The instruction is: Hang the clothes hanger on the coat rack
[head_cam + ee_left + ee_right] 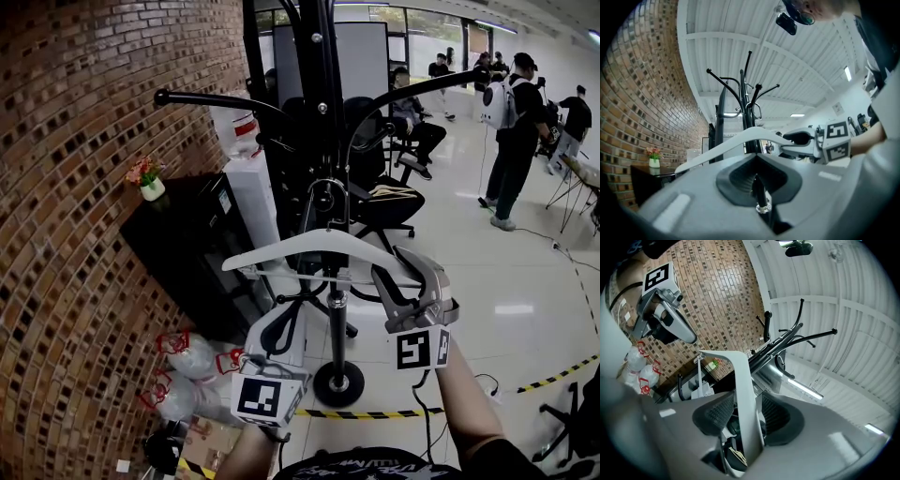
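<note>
**Status: hanger at the rack, grip released**

The hanger (309, 246) sits level in front of the coat rack (323, 112). Its hook (326, 195) is against the pole, apparently on a low peg. Right of the pole, the right gripper (387, 262) stands wide around the hanger's arm, pads off it. Left of the pole, the left gripper (281, 323) looks closed and empty. Remaining: withdraw both grippers.

The scene holds one clothes hanger (323, 246), one coat rack (324, 112), two grippers (left gripper (284, 315), right gripper (394, 262)), one flower vase (152, 187) at upper left and two red-tied bags (192, 357) at lower left.
</note>
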`<state>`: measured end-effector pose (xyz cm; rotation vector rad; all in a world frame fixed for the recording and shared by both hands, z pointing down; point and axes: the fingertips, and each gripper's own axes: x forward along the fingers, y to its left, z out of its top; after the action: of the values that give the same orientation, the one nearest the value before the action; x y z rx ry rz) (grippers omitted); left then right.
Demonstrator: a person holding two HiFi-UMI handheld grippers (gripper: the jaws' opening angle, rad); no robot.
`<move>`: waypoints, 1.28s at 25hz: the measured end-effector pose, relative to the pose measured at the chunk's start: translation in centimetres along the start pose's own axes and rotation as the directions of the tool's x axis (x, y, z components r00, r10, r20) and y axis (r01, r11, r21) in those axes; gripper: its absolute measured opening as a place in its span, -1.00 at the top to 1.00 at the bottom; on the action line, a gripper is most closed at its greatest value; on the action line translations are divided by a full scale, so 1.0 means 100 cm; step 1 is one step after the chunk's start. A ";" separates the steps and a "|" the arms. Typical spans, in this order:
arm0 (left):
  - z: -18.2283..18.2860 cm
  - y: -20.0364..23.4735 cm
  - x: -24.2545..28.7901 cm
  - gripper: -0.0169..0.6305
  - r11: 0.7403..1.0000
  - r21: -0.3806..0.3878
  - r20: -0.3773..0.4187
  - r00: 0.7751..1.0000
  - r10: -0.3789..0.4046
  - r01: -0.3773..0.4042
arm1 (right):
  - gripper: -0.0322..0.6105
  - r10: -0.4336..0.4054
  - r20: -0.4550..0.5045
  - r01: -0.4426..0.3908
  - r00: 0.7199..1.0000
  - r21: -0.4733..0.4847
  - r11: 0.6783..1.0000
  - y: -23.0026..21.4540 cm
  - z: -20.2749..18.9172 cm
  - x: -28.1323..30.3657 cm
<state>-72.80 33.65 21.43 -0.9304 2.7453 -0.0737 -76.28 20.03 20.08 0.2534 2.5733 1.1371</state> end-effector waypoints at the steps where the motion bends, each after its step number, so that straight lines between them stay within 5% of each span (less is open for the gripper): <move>1: 0.001 0.000 0.000 0.93 1.000 0.000 0.001 1.000 0.000 0.000 | 0.31 -0.003 0.000 0.003 1.000 0.005 1.000 -0.001 0.001 -0.002; 18: 0.010 -0.017 -0.016 0.93 0.999 -0.022 0.012 1.000 -0.028 0.029 | 0.30 -0.024 0.023 0.022 0.999 0.084 0.996 0.013 0.035 -0.060; 23: 0.003 -0.022 -0.020 0.93 0.999 -0.044 -0.004 1.000 -0.028 0.028 | 0.60 -0.060 0.048 0.050 0.997 0.179 0.982 0.021 0.041 -0.074; 32: -0.015 -0.030 -0.022 0.93 0.995 -0.093 -0.051 0.998 -0.027 0.022 | 0.83 -0.049 0.020 0.041 0.999 0.297 0.954 0.043 0.030 -0.081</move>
<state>-69.73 32.56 23.72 -1.0002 2.8061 0.0253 -67.52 22.62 23.08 0.2745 2.7045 0.7220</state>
